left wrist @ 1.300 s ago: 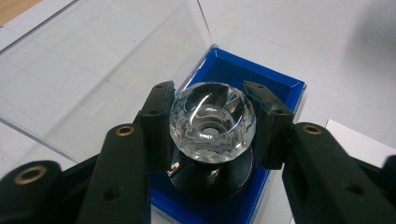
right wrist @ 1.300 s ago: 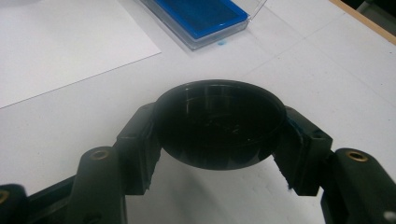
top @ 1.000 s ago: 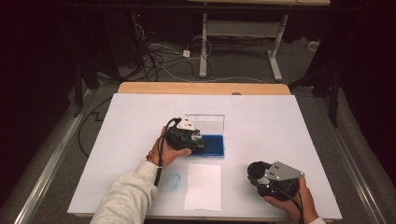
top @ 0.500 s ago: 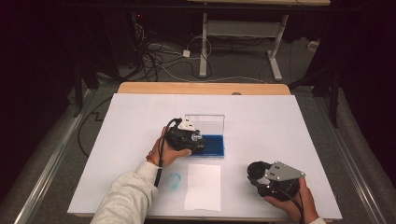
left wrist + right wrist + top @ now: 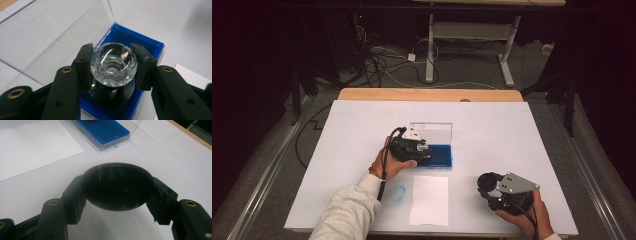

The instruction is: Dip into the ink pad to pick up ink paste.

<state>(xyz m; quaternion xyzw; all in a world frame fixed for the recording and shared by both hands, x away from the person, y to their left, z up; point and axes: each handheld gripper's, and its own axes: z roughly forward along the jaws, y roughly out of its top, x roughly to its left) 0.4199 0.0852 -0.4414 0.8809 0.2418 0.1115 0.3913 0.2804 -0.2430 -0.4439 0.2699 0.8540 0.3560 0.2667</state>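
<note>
My left gripper point(image 5: 113, 67) is shut on a clear faceted glass knob point(image 5: 113, 63). It hangs just above a black round base point(image 5: 112, 93) that sits in the blue tray point(image 5: 147, 46) of an open clear case point(image 5: 432, 147). In the high view this left gripper point(image 5: 422, 148) is over the left part of the case. My right gripper point(image 5: 116, 192) is shut on a black round cap point(image 5: 117, 186), hollow side toward the camera, held low over the white table. The right gripper point(image 5: 488, 184) is at the table's front right.
The case's clear lid point(image 5: 50, 32) stands open behind the blue tray point(image 5: 102, 130). A white paper sheet point(image 5: 429, 200) lies in front of the case, with a blue smudge point(image 5: 398, 193) to its left. The white tabletop point(image 5: 512, 130) ends at a wooden strip point(image 5: 427, 94) at the back.
</note>
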